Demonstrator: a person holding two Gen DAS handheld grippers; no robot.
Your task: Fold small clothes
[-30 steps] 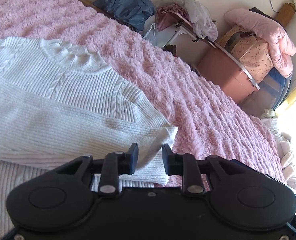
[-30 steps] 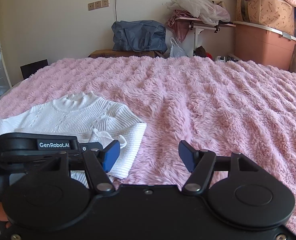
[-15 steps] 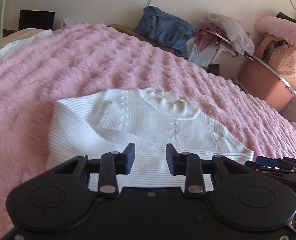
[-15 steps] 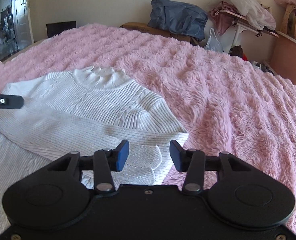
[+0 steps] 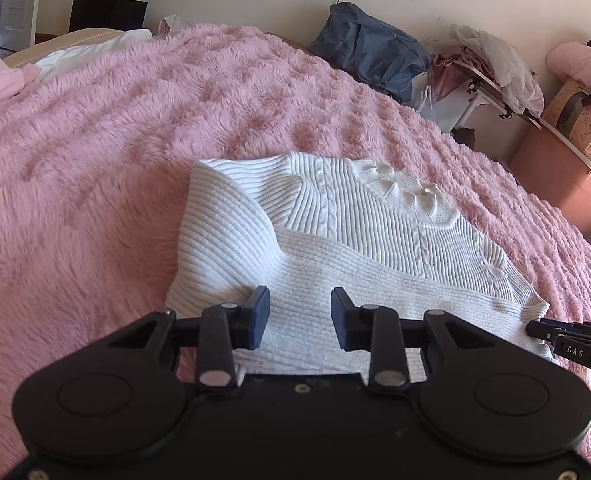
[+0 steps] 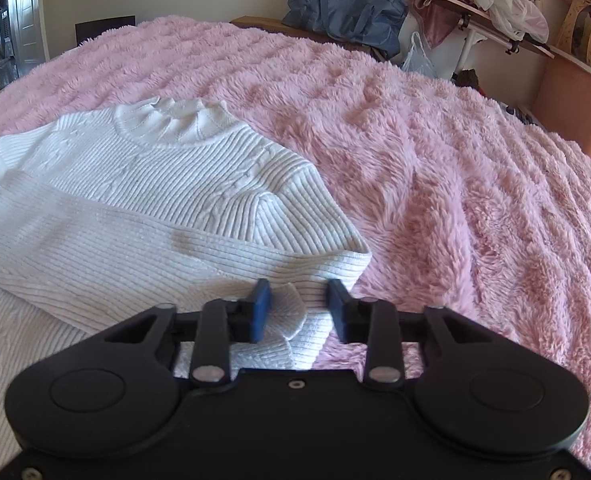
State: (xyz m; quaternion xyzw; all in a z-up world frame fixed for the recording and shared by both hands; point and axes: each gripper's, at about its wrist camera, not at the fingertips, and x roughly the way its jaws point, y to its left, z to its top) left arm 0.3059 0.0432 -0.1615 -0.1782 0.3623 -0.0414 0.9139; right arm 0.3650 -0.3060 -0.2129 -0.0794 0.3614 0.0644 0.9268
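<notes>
A white knitted sweater (image 5: 359,248) lay on a bed (image 5: 95,152) covered with a fluffy pink blanket, near the bed's front edge. Its sleeves were already folded across its body, so the fold looked partly done.

The right claw (image 6: 298,310) was at the sweater's right side. Its jaws had just been closing, with a folded bit of cuff between them. There was a gap beside the right pad, so it could not be told if the pads were pinching the cloth yet. The left claw (image 5: 299,318) sat above the left part of the sweater, its jaws half spread and holding nothing.

The next move probably called for both claws to grab the sweater's edges and fold it again. The knit is soft and thick, so it may slip or bunch up.

The bottom of the sweater was hidden under the black claw bodies. In the left view, the right claw was cut off at the picture's side.
</notes>
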